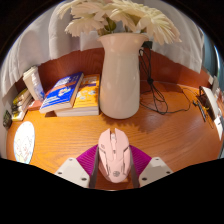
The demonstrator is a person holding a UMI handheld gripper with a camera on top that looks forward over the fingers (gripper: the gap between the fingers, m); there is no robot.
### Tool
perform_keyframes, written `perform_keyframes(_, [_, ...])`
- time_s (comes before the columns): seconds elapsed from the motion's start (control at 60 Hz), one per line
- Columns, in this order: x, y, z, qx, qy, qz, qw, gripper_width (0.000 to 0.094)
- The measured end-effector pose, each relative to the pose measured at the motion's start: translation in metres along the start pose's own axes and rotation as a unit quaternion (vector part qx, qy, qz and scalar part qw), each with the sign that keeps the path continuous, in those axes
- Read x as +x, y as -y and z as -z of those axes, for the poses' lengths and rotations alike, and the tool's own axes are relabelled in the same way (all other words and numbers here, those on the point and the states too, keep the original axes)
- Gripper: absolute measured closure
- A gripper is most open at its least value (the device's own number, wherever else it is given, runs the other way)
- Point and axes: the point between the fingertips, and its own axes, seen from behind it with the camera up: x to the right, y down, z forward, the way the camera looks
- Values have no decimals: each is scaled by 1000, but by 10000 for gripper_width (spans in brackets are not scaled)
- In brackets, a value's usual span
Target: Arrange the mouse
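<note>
A pale pink computer mouse (113,153) sits between my gripper's (113,172) two fingers, its front end pointing ahead toward a vase. The purple pads (88,158) press against both of its sides, so the gripper is shut on the mouse. The mouse is over the wooden desk (170,125), close to its surface. I cannot tell whether it touches the desk. The mouse's rear is hidden low between the fingers.
A tall white vase (120,75) with white flowers (112,17) stands just ahead of the mouse. Books (62,92) lie stacked to the left, beside a round white object (24,141). Black cables (156,100) run right of the vase. More items sit at the far right (210,105).
</note>
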Motion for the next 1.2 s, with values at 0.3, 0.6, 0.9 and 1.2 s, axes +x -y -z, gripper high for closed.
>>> perform_keyframes(0.3, [-2, 4, 9, -5, -8, -1, 1000, 590])
perform_keyframes(0.6, [-54, 120, 150, 136, -37, -26, 990, 589])
perform_keyframes(0.9, [-221, 180, 213, 205, 4, 10, 979, 582])
perform_keyframes(1.2, [-363, 55, 78, 68, 47, 58, 995, 587])
